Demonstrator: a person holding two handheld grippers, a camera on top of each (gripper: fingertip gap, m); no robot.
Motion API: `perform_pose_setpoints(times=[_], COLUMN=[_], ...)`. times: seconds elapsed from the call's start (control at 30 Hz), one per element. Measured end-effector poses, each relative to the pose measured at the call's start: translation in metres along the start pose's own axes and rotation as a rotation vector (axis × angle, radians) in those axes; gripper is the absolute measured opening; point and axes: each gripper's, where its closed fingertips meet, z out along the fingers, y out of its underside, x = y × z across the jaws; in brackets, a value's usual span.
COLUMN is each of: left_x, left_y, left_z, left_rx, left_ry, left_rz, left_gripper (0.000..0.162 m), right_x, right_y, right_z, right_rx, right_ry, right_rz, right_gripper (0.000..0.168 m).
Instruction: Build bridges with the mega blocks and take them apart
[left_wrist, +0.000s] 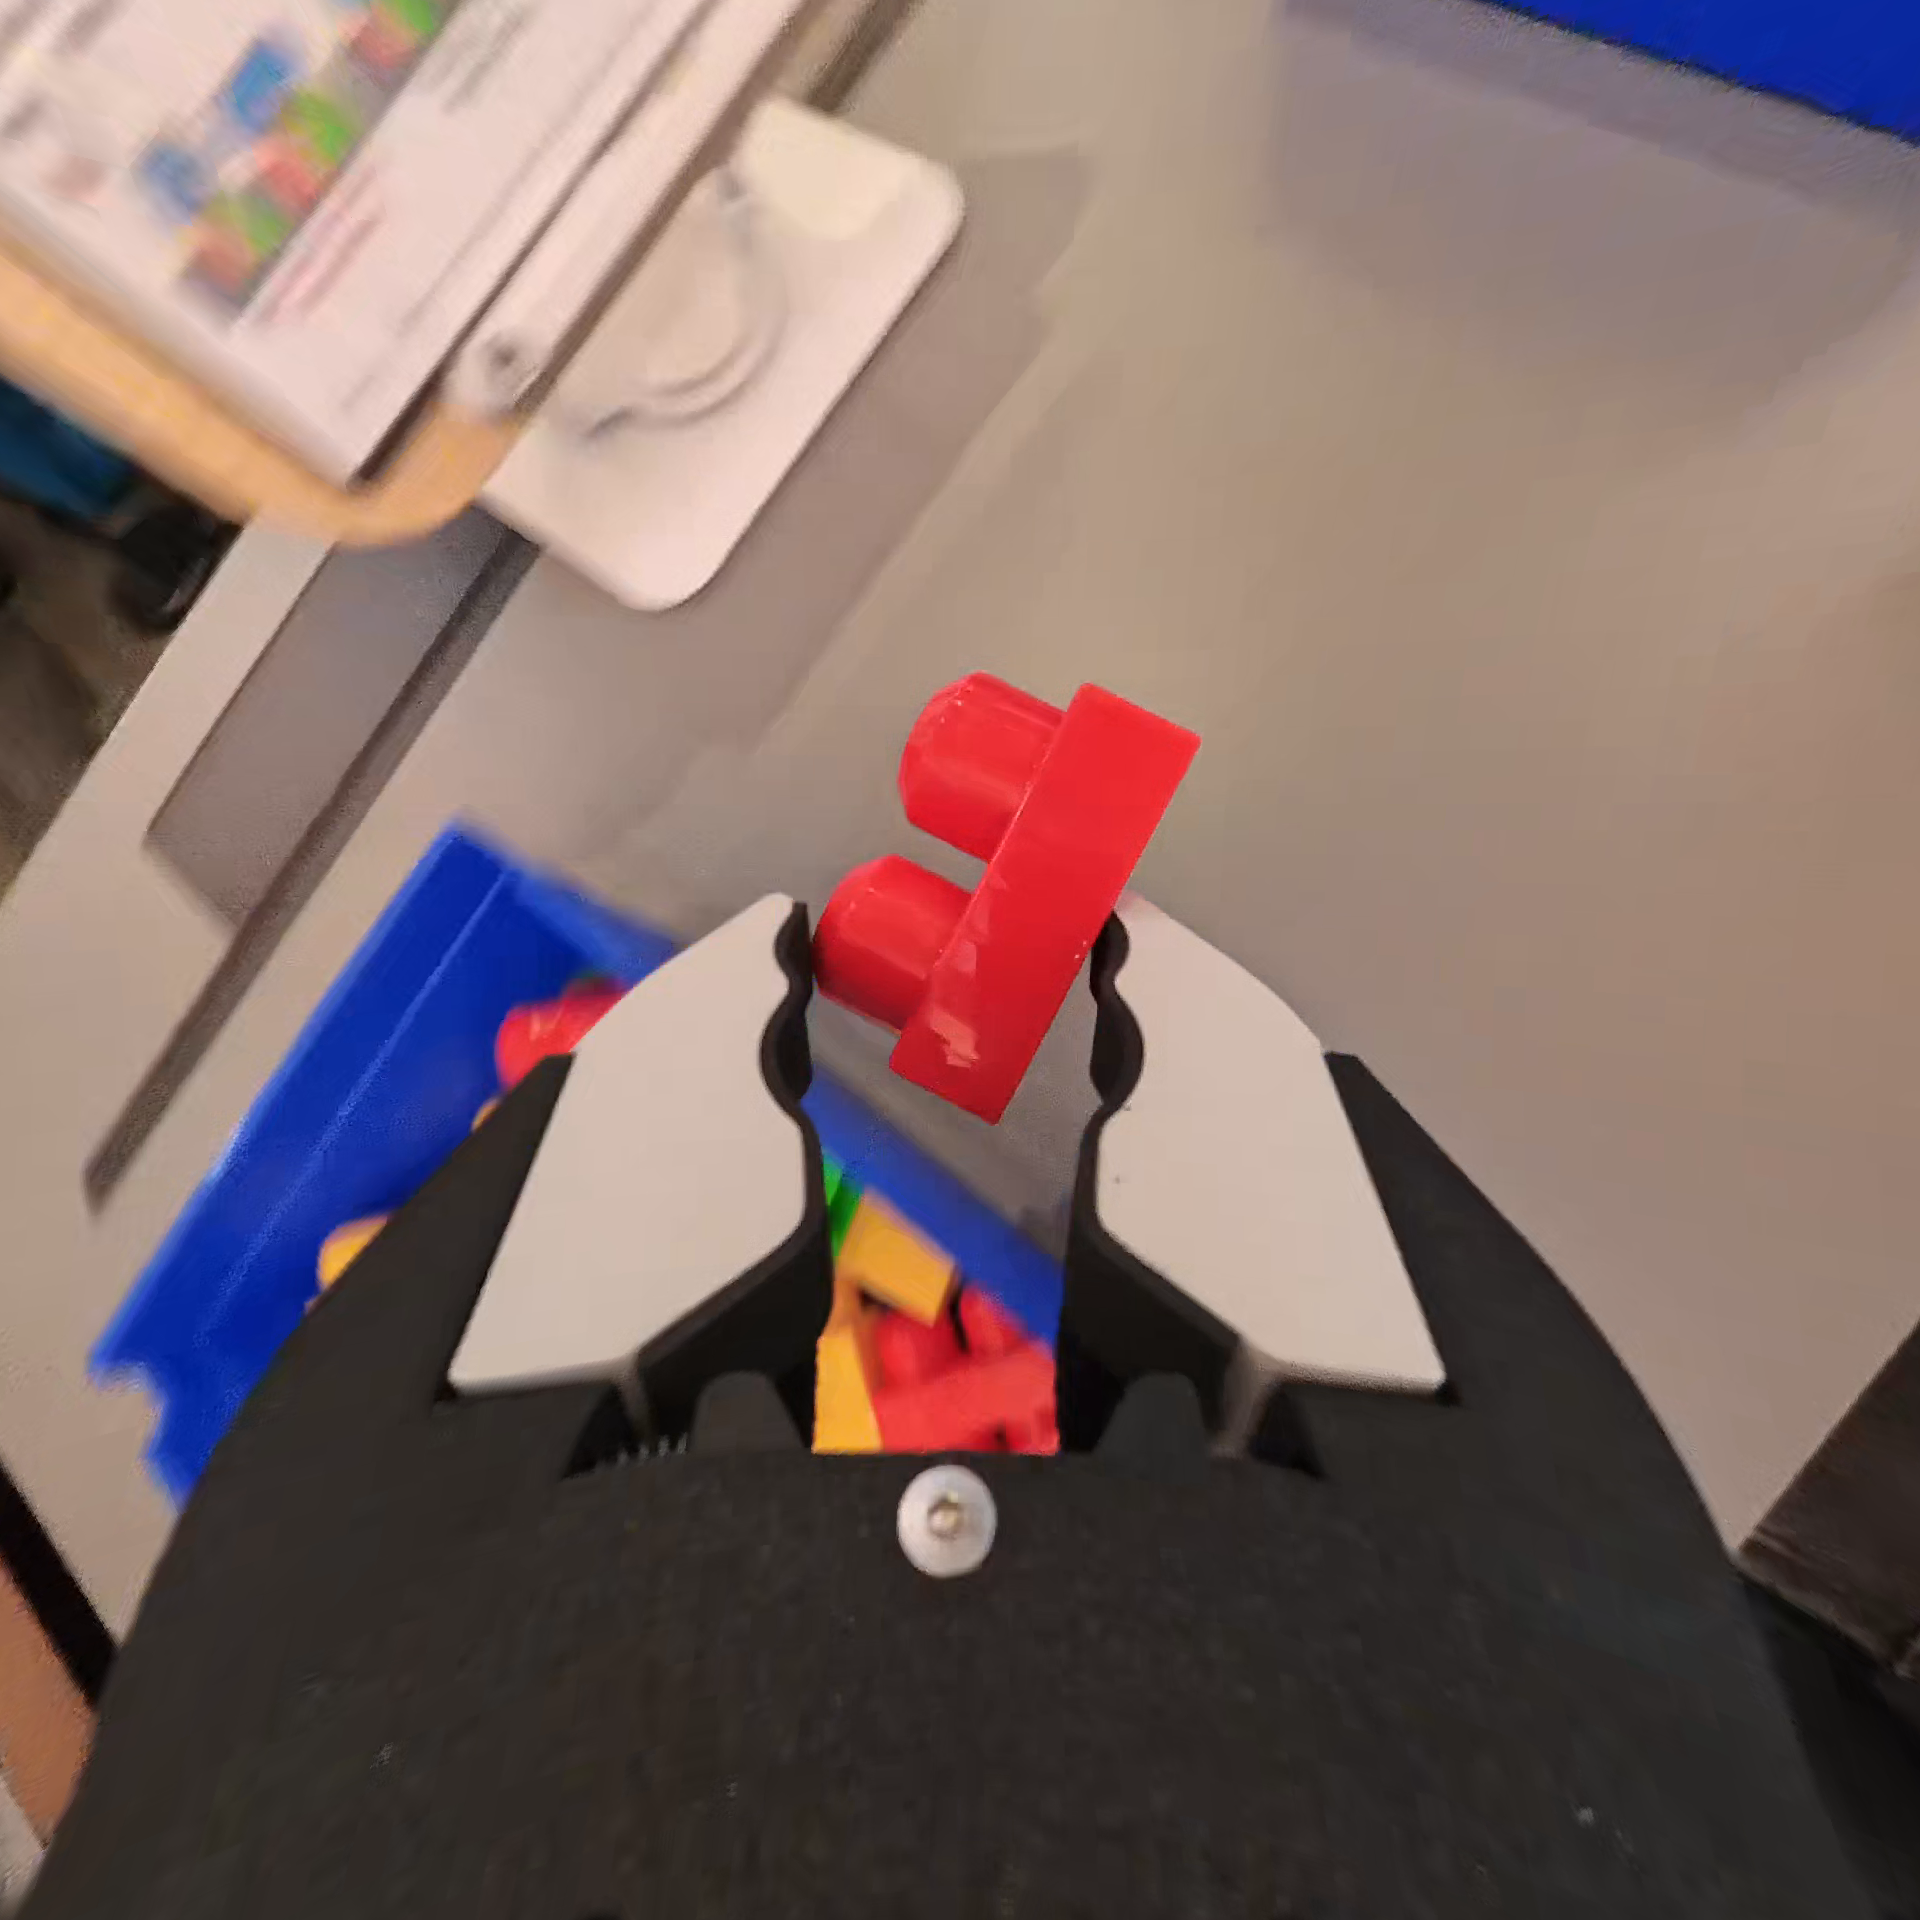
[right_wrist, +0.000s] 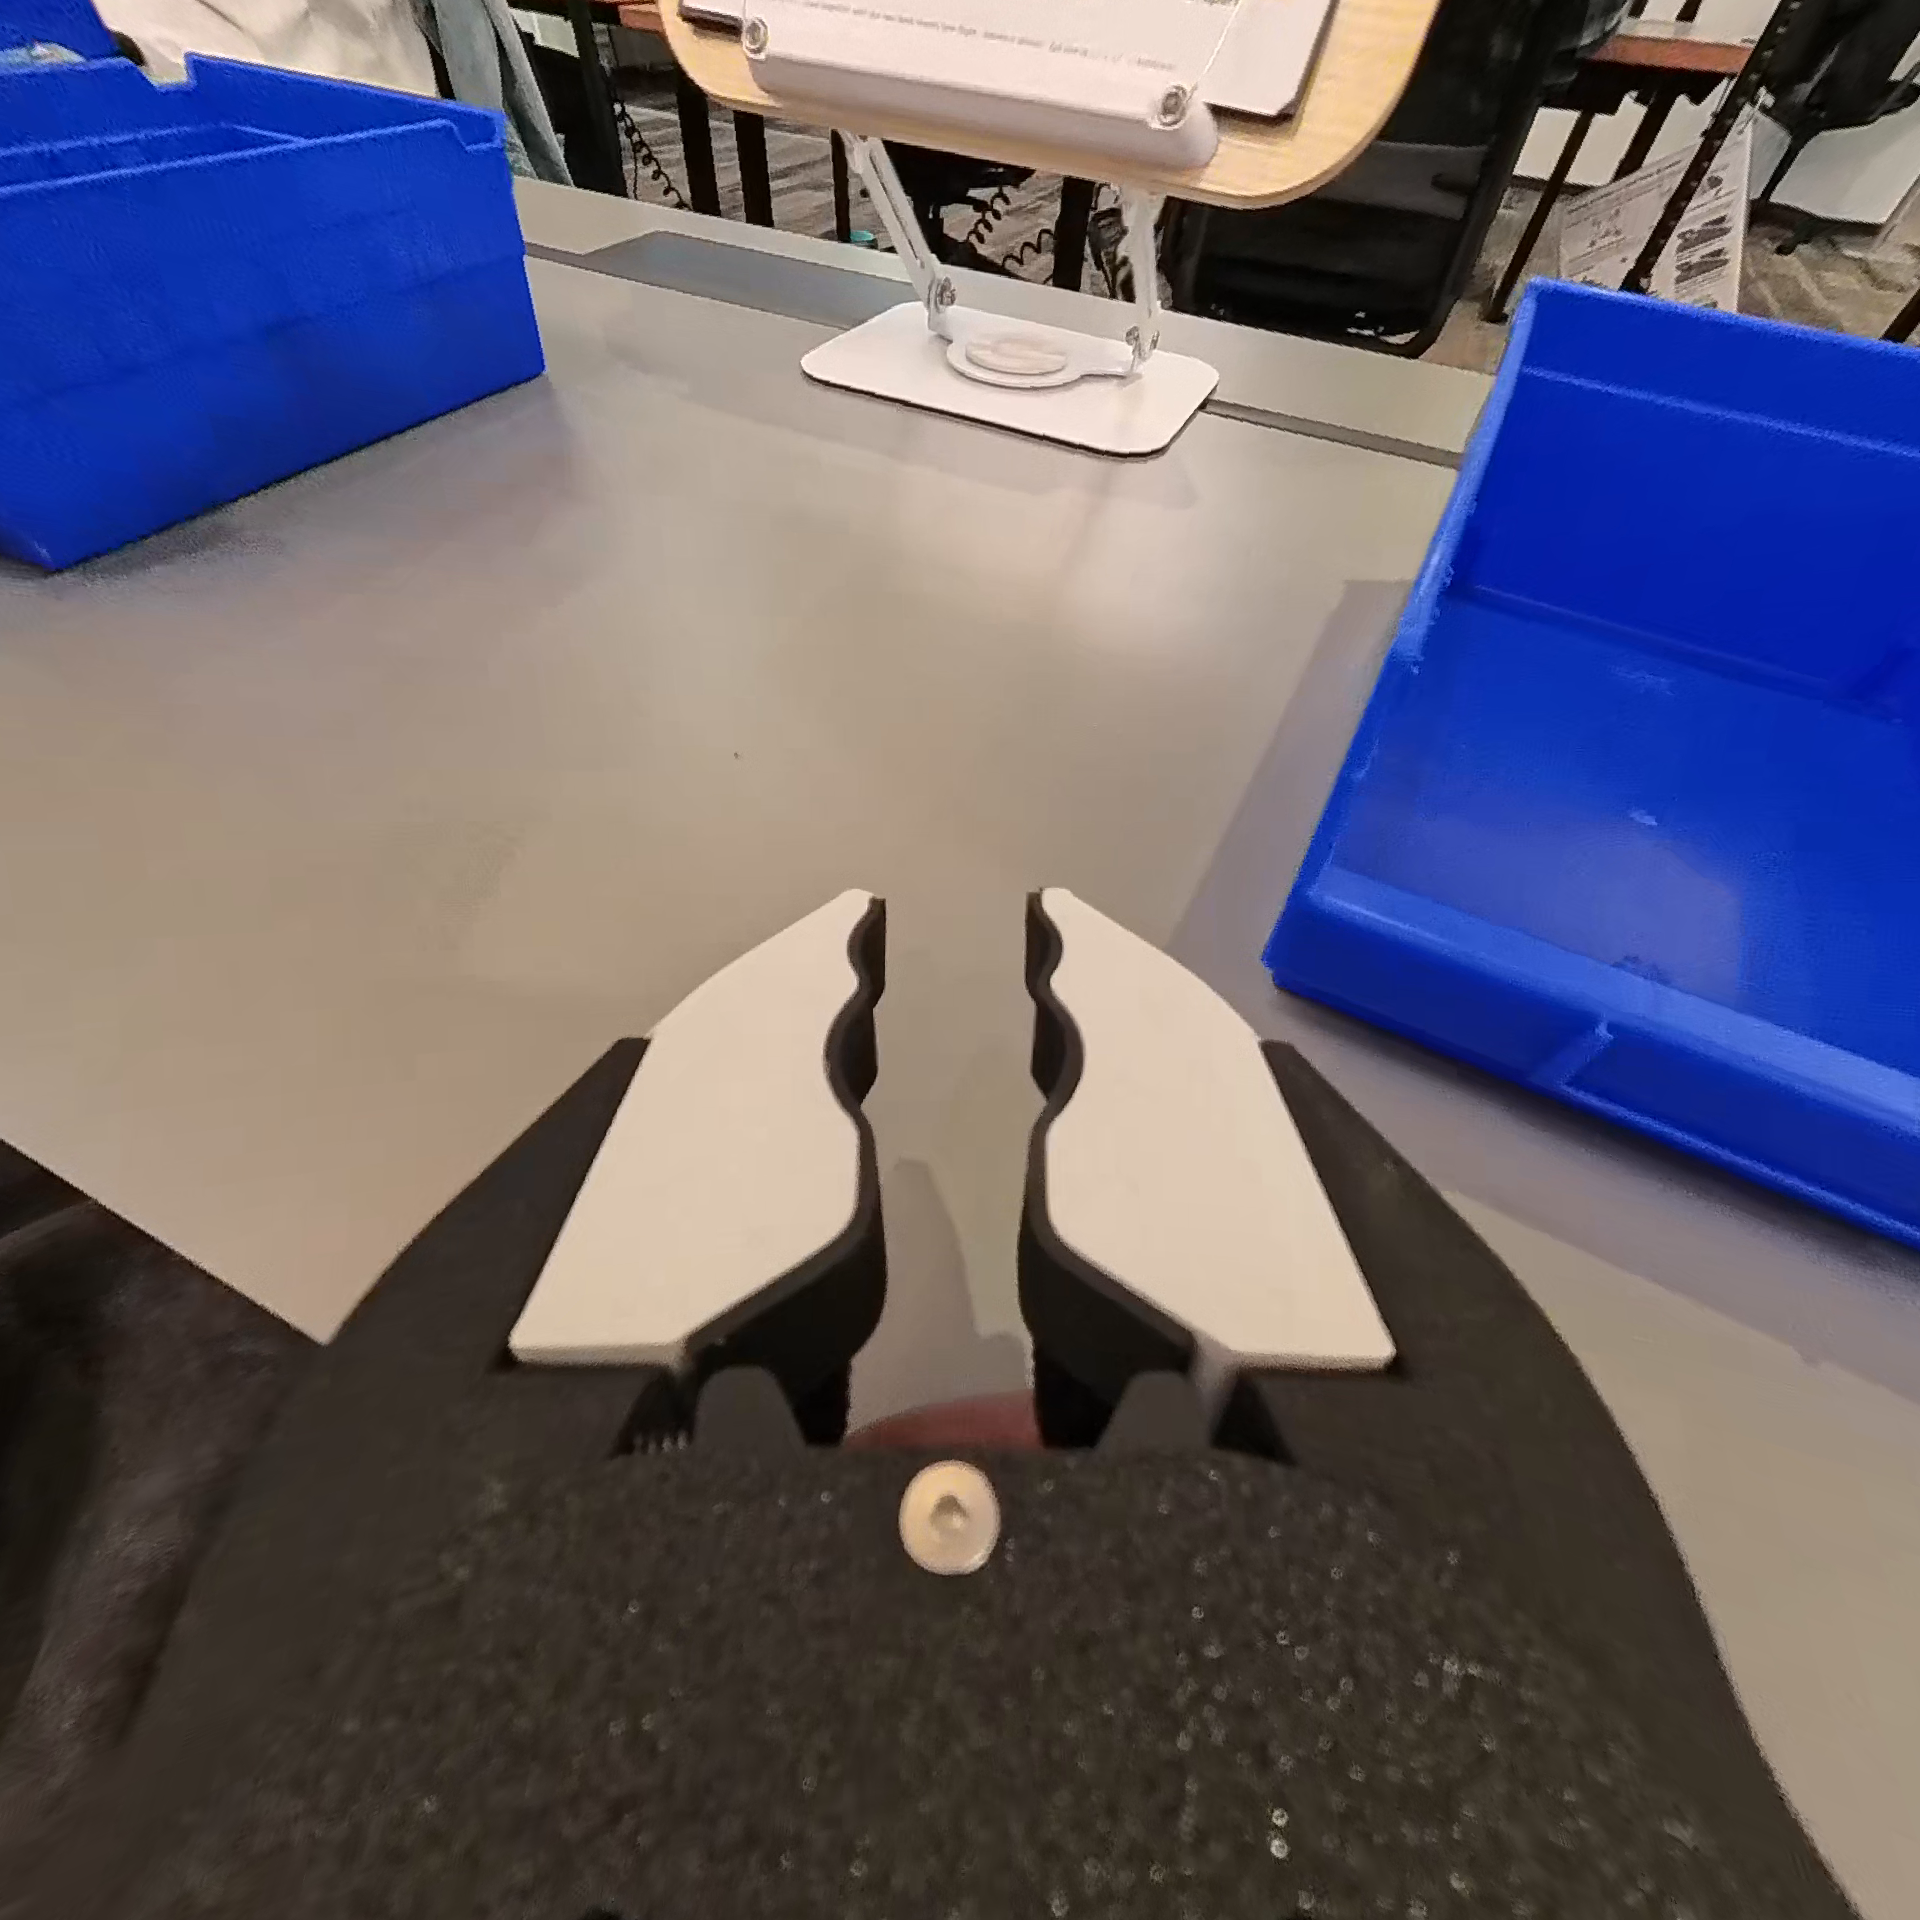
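Note:
My left gripper (left_wrist: 951, 935) is shut on a red two-stud block (left_wrist: 1023, 894), held tilted on its side above the table, studs pointing left. Below it a blue bin (left_wrist: 343, 1122) holds several red, yellow and green blocks (left_wrist: 914, 1351); the fingers hide most of them. My right gripper (right_wrist: 956, 914) is open and empty, low over the grey table (right_wrist: 520, 727). No block shows in the right wrist view.
A white stand base (right_wrist: 1013, 390) holding a wooden board with an instruction sheet (left_wrist: 312, 208) stands at the table's far middle. A blue bin (right_wrist: 239, 291) stands far left and an empty blue bin (right_wrist: 1662, 779) at right in the right wrist view.

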Motion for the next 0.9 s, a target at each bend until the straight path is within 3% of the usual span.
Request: perform_pose_setpoints(times=[0.07,0.2,0.3,0.43,0.63,0.73,0.8,0.9], left_x=[0.023,0.063,0.069,0.070,0.068,0.062,0.056,0.043], left_y=[-0.027,-0.045,-0.038,-0.040,-0.027,-0.025,-0.025,-0.040], left_z=[0.035,0.110,0.156,0.187,0.204,0.202,0.186,0.130], left_rx=[-0.041,-0.142,-0.250,-0.256,-0.287,-0.278,-0.278,-0.148], left_ry=[0.063,0.249,0.343,0.445,0.525,0.473,0.427,0.353], left_rz=[0.128,0.416,0.455,0.455,0.445,0.482,0.487,0.413], left_gripper=[0.051,0.051,0.051,0.051,0.052,0.064,0.073,0.072], right_x=[-0.001,-0.007,-0.011,-0.013,-0.006,-0.006,-0.006,-0.007], right_y=[0.000,0.001,-0.002,0.000,0.003,0.002,0.000,-0.003], right_z=[0.002,0.005,0.003,0.002,0.001,0.001,0.001,0.000], right_rx=[0.002,-0.003,0.015,0.011,0.006,0.011,0.016,0.029], right_ry=[0.011,0.009,0.008,-0.001,0.002,-0.017,-0.029,-0.046], right_rz=[-0.023,-0.050,-0.061,-0.061,-0.036,-0.009,0.005,0.016], right_gripper=[0.025,0.024,0.024,0.024,0.024,0.024,0.024,0.025])
